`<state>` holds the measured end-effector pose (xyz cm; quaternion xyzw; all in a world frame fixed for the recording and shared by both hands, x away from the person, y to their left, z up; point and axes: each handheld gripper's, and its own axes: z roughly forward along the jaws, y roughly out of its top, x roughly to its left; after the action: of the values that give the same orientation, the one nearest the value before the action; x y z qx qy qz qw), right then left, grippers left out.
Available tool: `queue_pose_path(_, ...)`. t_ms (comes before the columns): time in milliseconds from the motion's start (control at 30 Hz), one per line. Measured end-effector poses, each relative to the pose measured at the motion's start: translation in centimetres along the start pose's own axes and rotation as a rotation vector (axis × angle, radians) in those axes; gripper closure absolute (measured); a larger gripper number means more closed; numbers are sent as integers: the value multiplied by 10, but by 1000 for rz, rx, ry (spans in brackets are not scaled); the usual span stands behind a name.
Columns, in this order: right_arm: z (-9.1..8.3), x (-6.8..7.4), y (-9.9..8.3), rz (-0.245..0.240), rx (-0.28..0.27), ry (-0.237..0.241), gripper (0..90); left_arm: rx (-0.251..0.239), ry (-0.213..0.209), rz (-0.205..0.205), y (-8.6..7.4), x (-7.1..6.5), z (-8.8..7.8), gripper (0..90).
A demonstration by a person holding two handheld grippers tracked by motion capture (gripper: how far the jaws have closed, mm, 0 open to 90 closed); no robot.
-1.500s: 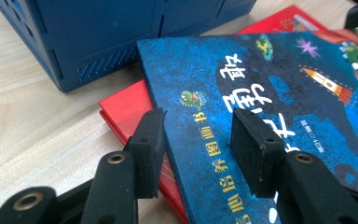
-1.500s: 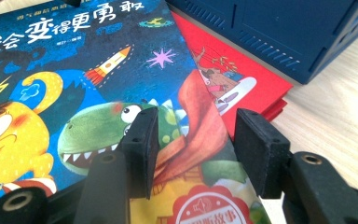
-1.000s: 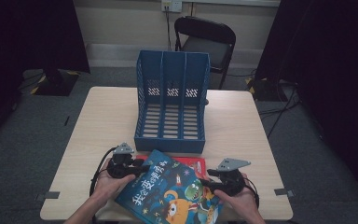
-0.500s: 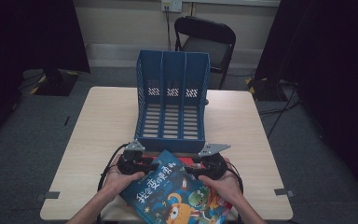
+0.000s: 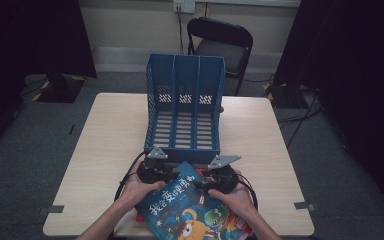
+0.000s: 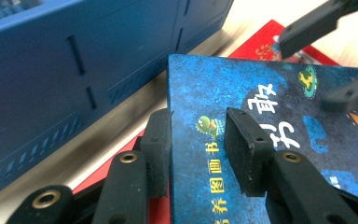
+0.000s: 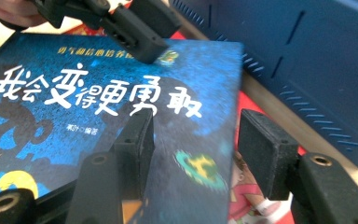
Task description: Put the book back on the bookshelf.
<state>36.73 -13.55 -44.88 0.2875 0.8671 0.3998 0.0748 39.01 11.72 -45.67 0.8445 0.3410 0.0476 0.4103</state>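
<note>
A blue picture book (image 5: 190,210) with white characters on its cover lies tilted on red books (image 5: 141,218) at the table's near edge. Its far corner points at the blue three-slot file rack (image 5: 185,152). My left gripper (image 5: 172,175) is at the left of that corner. Its jaws (image 6: 198,130) have just been closing, one by the book's edge (image 6: 205,84) and one over the cover, with a gap showing. My right gripper (image 5: 202,181) is at the corner's right. Its jaws (image 7: 193,130) have just been opening, one over the cover (image 7: 74,93) and one past the edge.
The file rack (image 6: 74,60) lies open side up in the middle of the wooden table (image 5: 105,140), just beyond both grippers. A black chair (image 5: 220,45) stands behind the table. Bare tabletop spreads left and right of the rack.
Both grippers have moved inward and toward the rack, closing in on the book's far corner. The book's far corner has shifted slightly toward the rack.
</note>
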Motion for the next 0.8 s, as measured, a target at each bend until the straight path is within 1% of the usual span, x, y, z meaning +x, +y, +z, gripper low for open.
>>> queue_pose_path(100, 3, 1, -1, -11, 18, -13, 460, 5, -8, -1, 1, 1, 0, 619)
queue_pose_path(133, 3, 0, -2, -5, 13, -10, 460, 8, -16, -5, 1, 1, 0, 620)
queue_pose_path(167, 3, -1, -3, 4, 12, -6, 461, -5, -12, -5, -1, 1, 0, 619)
queue_pose_path(200, 3, -1, -3, 8, 11, -1, 462, -5, -10, -6, -1, 1, -1, 619)
queue_pose_path(333, 3, -1, -4, 15, 5, -4, 464, 29, -13, -10, -7, 1, -11, 635)
queue_pose_path(400, 3, 0, -4, 13, 5, -7, 464, 26, -14, -17, -13, 2, -17, 638)
queue_pose_path(433, 3, 0, -4, 15, 8, -9, 464, 39, -20, -17, -15, 2, -21, 638)
queue_pose_path(467, 3, 0, -4, 14, 6, -9, 465, 36, -25, -20, -18, 3, -24, 639)
queue_pose_path(500, 3, 0, -4, 13, 7, -9, 465, 44, -27, -28, -22, 4, -28, 638)
queue_pose_path(567, 3, 0, -4, 14, 5, -10, 465, 45, -33, -45, -29, 6, -36, 635)
queue_pose_path(633, 3, 0, -5, 13, 3, -10, 465, 45, -30, -46, -37, 9, -45, 635)
queue_pose_path(700, 3, 0, -5, 14, -2, -9, 465, 32, -44, -60, -46, 10, -52, 635)
queue_pose_path(733, 3, 0, -5, 14, -3, -9, 465, 34, -44, -65, -50, 10, -57, 635)
queue_pose_path(800, 3, 0, -5, 14, -1, -9, 465, 39, -37, -56, -57, 8, -65, 635)
